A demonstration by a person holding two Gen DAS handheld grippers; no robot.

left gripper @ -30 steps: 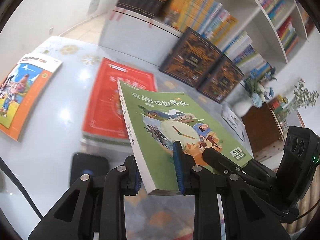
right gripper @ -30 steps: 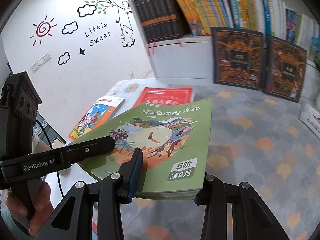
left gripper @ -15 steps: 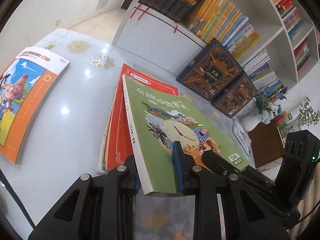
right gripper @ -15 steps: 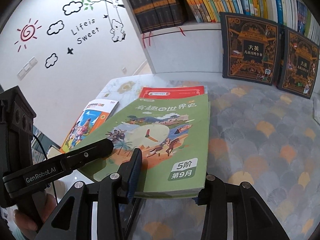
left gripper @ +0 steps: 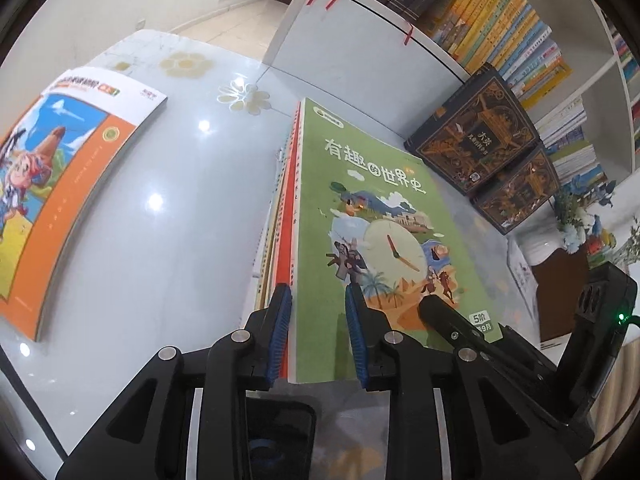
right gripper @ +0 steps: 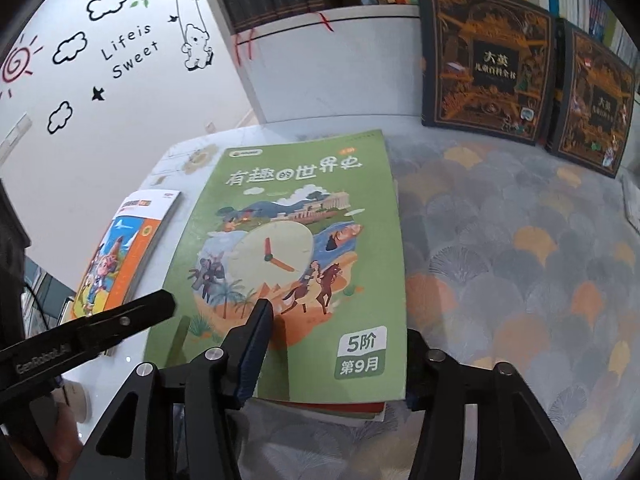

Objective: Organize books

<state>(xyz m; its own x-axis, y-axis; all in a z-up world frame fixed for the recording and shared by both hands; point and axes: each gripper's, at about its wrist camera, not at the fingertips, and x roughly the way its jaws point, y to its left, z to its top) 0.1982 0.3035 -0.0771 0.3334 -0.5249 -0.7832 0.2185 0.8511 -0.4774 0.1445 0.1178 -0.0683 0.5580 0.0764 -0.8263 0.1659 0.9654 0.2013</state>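
The green book (left gripper: 372, 216) with a clock on its cover lies flat on the red book (left gripper: 285, 240), whose edge shows below it (right gripper: 340, 406). My left gripper (left gripper: 318, 320) is shut on the green book at its near spine corner. Its upper finger (right gripper: 120, 320) rests over the book's left edge. My right gripper (right gripper: 336, 340) has its jaws opening around the near right corner of the green book (right gripper: 304, 248). One pad stands over the cover, the other off the right edge, neither pressing. An orange book (left gripper: 60, 184) lies apart to the left.
Two dark ornate books (right gripper: 480, 64) lean against the white bookshelf (left gripper: 352, 60), which holds several books. The glossy table (left gripper: 160, 220) gives way to a patterned cloth (right gripper: 520, 260) on the right. A dark phone-like slab (left gripper: 276, 432) lies under my left gripper. A hand (right gripper: 60, 440) holds the left gripper.
Both grippers came down and forward with the green book, which now lies flat over the red book. The right jaws have widened off the book.
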